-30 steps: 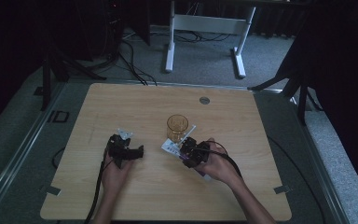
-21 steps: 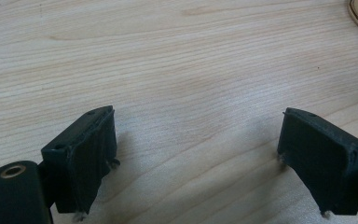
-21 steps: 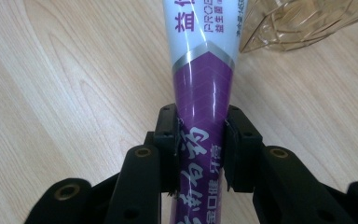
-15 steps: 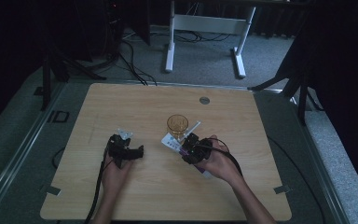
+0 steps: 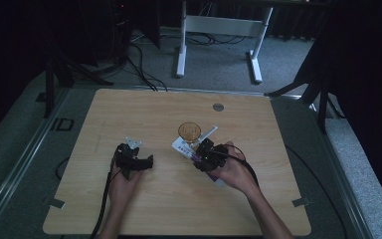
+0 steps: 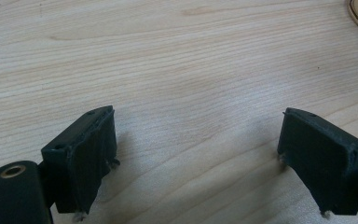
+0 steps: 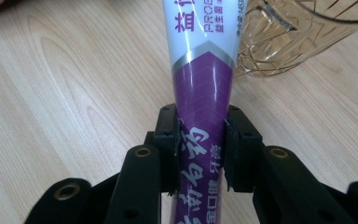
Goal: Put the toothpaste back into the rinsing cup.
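Pinching purple-white tube point(image 7: 200, 135) with right gripper point(image 7: 200, 151), jaws clamped on its lower body, tube beside amber glass point(image 7: 303, 32) on table point(image 5: 154, 199). Left gripper point(image 6: 196, 158) spread, idle. Judgement: keep tube steady, lift clear of rim, lower gently inside.

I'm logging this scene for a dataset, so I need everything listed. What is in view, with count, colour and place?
toothpaste tube: one, purple and white, clamped in the right gripper beside the cup
cup: one, clear amber, mid-table, a white stick-like item in it
table: one, light wood
grommet: one, grey, far table edge
white frame: one, on the floor beyond the table
left gripper: black, open over bare wood
right gripper: black, shut on the tube
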`<move>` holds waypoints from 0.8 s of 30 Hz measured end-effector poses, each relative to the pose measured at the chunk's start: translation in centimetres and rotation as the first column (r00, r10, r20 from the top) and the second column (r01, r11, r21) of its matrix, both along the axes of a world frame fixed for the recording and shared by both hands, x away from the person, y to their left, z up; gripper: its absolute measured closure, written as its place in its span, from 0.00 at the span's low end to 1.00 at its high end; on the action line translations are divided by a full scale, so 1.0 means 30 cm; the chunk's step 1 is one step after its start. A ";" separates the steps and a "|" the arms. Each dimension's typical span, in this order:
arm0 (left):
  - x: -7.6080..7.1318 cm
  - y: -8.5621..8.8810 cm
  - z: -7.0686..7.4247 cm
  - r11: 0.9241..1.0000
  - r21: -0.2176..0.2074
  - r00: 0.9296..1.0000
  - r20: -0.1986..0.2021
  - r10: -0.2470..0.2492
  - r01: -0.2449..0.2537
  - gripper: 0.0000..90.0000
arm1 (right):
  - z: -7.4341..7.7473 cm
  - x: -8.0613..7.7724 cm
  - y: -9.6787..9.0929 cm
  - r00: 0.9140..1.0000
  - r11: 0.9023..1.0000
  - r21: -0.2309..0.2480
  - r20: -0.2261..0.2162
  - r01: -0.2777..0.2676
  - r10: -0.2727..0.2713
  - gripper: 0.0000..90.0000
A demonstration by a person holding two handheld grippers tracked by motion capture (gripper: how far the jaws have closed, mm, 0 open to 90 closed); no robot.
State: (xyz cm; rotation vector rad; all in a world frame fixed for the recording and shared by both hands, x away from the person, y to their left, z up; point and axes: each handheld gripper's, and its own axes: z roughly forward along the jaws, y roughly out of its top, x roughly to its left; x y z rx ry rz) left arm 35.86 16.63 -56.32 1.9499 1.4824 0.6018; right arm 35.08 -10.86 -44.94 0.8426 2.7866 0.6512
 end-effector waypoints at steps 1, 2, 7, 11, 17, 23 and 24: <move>0.000 0.000 0.000 1.000 0.000 1.000 0.000 0.000 0.000 0.13 | 0.003 0.000 0.000 1.000 1.000 0.005 0.002 0.003 -0.003 0.78; 0.000 0.000 0.000 1.000 0.000 1.000 0.000 0.001 -0.001 0.13 | 0.006 0.001 -0.001 1.000 1.000 0.009 0.003 0.004 -0.004 0.78; 0.000 0.000 0.000 1.000 0.000 1.000 -0.001 0.000 0.000 0.13 | 0.019 0.003 -0.005 1.000 0.999 0.030 0.014 0.013 -0.013 0.78; 0.000 0.000 0.000 1.000 0.000 1.000 -0.001 0.001 -0.001 0.13 | 0.025 0.008 -0.010 1.000 0.999 0.049 0.018 0.020 -0.021 0.78; 0.000 0.000 0.000 1.000 0.001 1.000 -0.001 0.000 0.000 0.13 | 0.035 0.015 -0.018 0.999 0.997 0.075 0.028 0.032 -0.034 0.78; 0.000 0.000 0.000 1.000 0.000 1.000 0.000 0.001 -0.001 0.13 | 0.042 0.022 -0.027 0.999 0.995 0.098 0.032 0.030 -0.033 0.78; 0.000 0.000 0.000 1.000 0.000 1.000 -0.001 0.001 -0.001 0.13 | 0.044 0.024 -0.028 0.999 0.994 0.102 0.031 0.028 -0.032 0.78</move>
